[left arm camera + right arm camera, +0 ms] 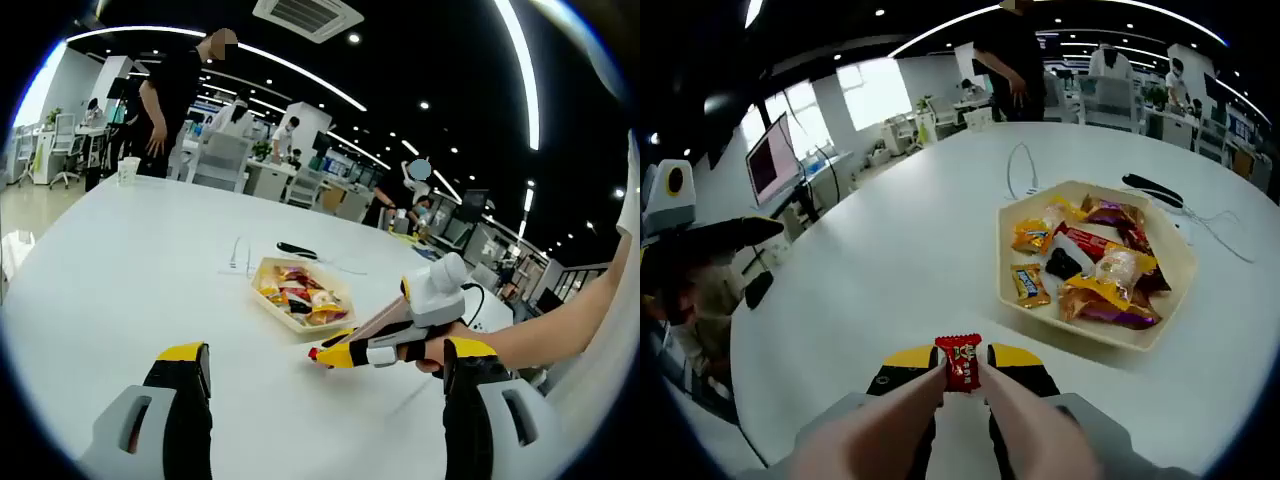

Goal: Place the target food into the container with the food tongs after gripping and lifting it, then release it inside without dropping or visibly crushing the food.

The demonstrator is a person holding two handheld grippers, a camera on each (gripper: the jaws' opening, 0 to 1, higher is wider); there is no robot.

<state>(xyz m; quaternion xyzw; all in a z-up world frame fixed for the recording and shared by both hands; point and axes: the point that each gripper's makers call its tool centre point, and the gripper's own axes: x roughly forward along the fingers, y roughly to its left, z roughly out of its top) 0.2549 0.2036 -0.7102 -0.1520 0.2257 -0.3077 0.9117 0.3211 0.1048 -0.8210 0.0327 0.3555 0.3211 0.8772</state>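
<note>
Right gripper [963,368]: jaws closed on food tongs [940,420], whose tips pinch a small red wrapped candy [962,362], held above the white surface [890,260] short of the cream tray [1095,335] of mixed wrapped snacks [1090,265]. Candy, by judgement: very light, crinkly slick foil over a firm core (likely to twist or slip out), best taken across its flat middle with mild pressure. Left gripper [325,385]: jaws open, empty, low over the surface, near the tray [300,322].
</note>
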